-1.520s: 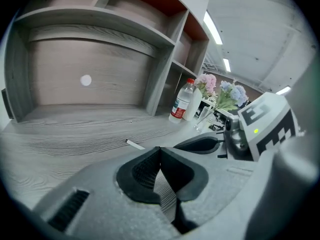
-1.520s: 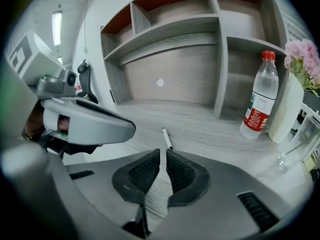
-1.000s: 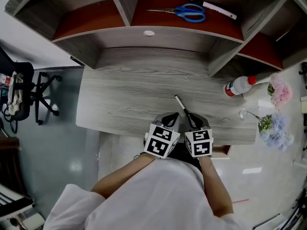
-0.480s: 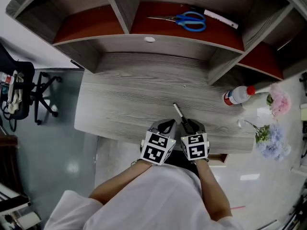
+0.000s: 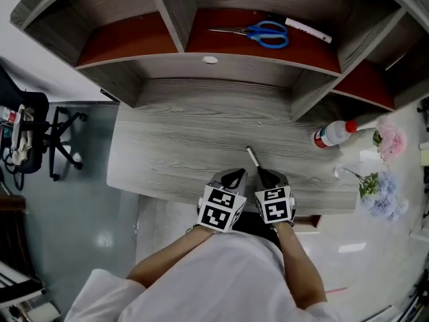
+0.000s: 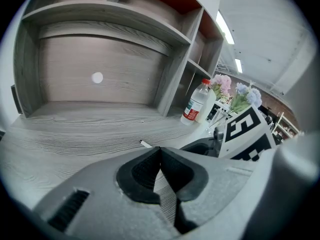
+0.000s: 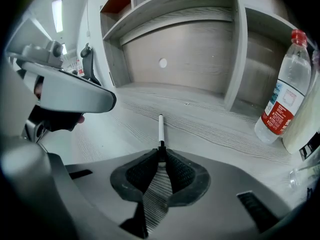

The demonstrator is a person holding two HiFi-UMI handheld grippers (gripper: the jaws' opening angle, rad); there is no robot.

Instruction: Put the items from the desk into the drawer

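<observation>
We see a grey wood-grain desk [image 5: 174,146], a shelf unit [image 5: 214,62] standing along its back, a pen [image 5: 253,158] near its front edge, a bottle [image 5: 332,134] upright toward the right end.

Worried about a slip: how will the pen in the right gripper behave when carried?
The pen looks thin, stiff and light. The right gripper pinches only its dark end, so it may pivot if jolted. Round, it would probably roll if dropped on the desk.

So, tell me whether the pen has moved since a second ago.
No: the pen, in the right gripper, sits as far from the bottle as before.
</observation>
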